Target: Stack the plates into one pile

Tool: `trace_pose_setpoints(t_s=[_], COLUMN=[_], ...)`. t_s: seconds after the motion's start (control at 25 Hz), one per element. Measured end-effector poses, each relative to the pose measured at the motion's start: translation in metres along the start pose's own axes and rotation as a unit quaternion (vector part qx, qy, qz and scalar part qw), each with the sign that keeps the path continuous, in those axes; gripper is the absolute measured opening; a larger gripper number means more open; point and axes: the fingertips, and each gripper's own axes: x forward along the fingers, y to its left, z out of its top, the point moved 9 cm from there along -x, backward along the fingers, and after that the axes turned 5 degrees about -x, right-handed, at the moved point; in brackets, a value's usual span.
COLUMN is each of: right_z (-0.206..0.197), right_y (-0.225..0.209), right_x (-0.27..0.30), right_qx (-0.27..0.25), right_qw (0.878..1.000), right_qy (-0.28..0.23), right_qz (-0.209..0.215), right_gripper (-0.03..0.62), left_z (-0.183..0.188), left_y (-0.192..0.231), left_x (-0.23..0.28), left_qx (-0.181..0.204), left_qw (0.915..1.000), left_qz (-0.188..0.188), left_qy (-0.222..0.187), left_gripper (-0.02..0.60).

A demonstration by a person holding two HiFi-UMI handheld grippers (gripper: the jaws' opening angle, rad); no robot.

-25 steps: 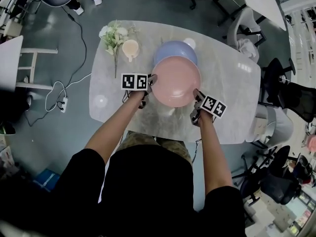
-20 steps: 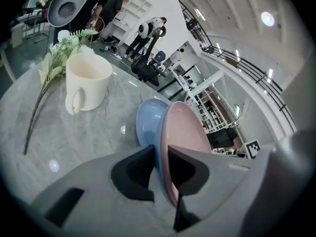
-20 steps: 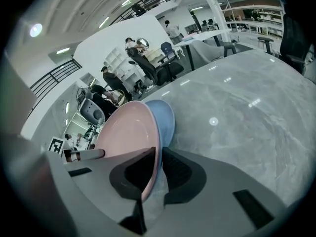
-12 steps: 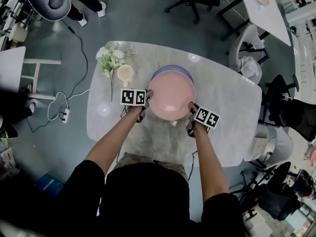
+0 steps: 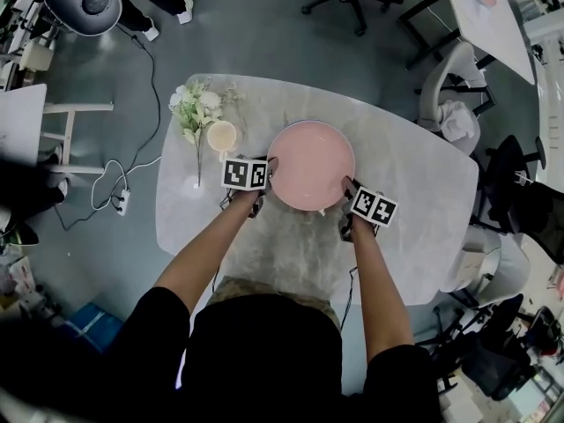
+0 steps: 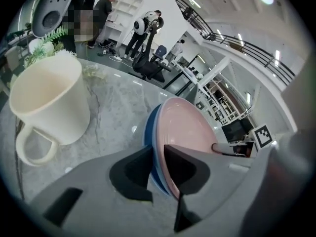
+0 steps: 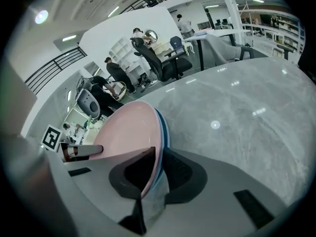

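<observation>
Two tongs astride pink plate (image 5: 310, 164) rim, atop blue plate (image 6: 149, 132), right tongs (image 5: 347, 189) clenched, left tongs (image 5: 268, 169) gripping, jaws just loosening.

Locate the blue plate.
Mid-table, directly under the pink plate, hidden from the head view; the left gripper view shows the blue plate's rim right of the cream mug.

No words, numbers or brands can be read anywhere; the only signs are black-and-white square markers (image 5: 245, 174) on the left gripper (image 5: 267, 173) and right gripper (image 5: 347, 192).
</observation>
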Motion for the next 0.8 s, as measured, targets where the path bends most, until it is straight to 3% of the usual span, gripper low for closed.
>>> trace_pose_setpoints(t_s=[0.44,0.6,0.64,0.8], right_z=[-0.002,-0.002,-0.002,-0.001], right_y=[0.001,0.003,0.004,0.009], right_x=[0.001,0.001,0.001,-0.001], right_qx=[-0.015,-0.033,-0.042,-0.089], right_qw=[1.0,0.999,0.999,0.995], right_qy=[-0.021,-0.021,-0.021,-0.023], right_qz=[-0.005,-0.01,-0.014,-0.032], right_gripper=[0.045,0.067,0.067,0.104], left_z=[0.003,0.0,-0.002,-0.008], left_y=[-0.005,-0.01,-0.009,-0.003], left_x=[0.003,0.002,0.001,-0.01], left_qx=[0.031,0.069,0.076,0.064], left_qw=[0.999,0.9956,0.9943,0.993], left_qz=[0.02,0.049,0.058,0.069], left_qy=[-0.025,-0.039,-0.046,-0.071], left_gripper=[0.096,0.2,0.272,0.296])
